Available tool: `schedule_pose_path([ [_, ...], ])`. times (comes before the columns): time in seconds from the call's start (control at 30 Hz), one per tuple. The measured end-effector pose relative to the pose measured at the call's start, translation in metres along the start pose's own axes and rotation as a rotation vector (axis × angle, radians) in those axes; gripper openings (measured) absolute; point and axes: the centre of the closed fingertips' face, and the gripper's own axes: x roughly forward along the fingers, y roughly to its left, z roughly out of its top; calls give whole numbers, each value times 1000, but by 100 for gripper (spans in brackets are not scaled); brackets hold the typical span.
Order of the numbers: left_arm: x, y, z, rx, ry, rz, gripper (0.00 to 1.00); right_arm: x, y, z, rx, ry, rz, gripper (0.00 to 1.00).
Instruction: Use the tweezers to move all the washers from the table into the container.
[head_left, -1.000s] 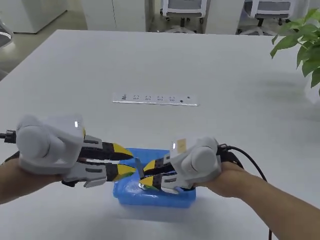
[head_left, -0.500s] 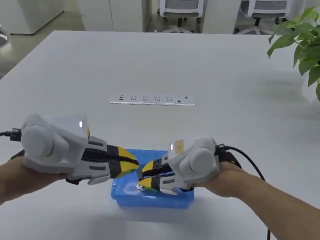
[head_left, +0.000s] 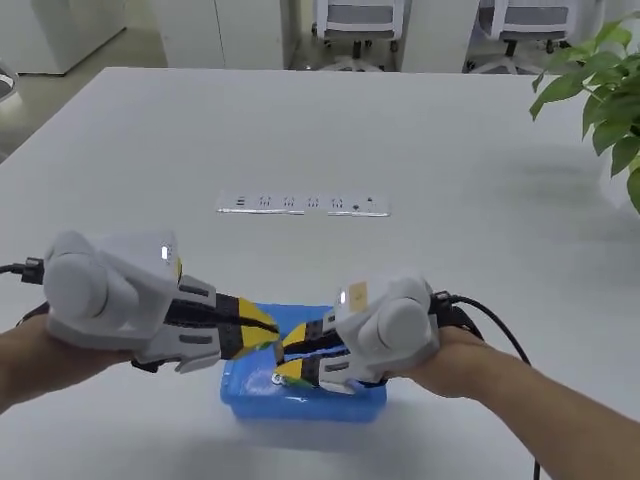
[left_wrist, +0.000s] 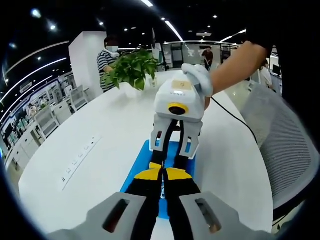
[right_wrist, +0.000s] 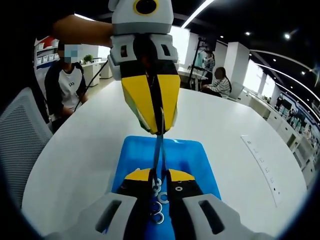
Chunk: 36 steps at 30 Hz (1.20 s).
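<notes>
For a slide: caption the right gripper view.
Left gripper and right gripper meet over blue container, tweezers between them, washers inside.

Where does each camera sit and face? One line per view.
Head view: on the headset, looking down the table; both forearms, left gripper and right gripper tip to tip over the blue container.
Left gripper view: on the left gripper, facing the right gripper and the arm behind it; own jaws below.
Right gripper view: on the right gripper, facing the left gripper, whose tweezers point at the washers.
Shared: all see the blue container.
</notes>
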Motion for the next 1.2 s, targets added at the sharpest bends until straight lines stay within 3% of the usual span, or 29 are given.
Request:
schedule_pose_path([
  [0.53,-4,-4,11,15,-18,-20,5,-6,3,5,1,4,-11,19],
  [1.2,-14,-16,29,40,-19,-31,5,-46,6,7,72,9,-101,32],
])
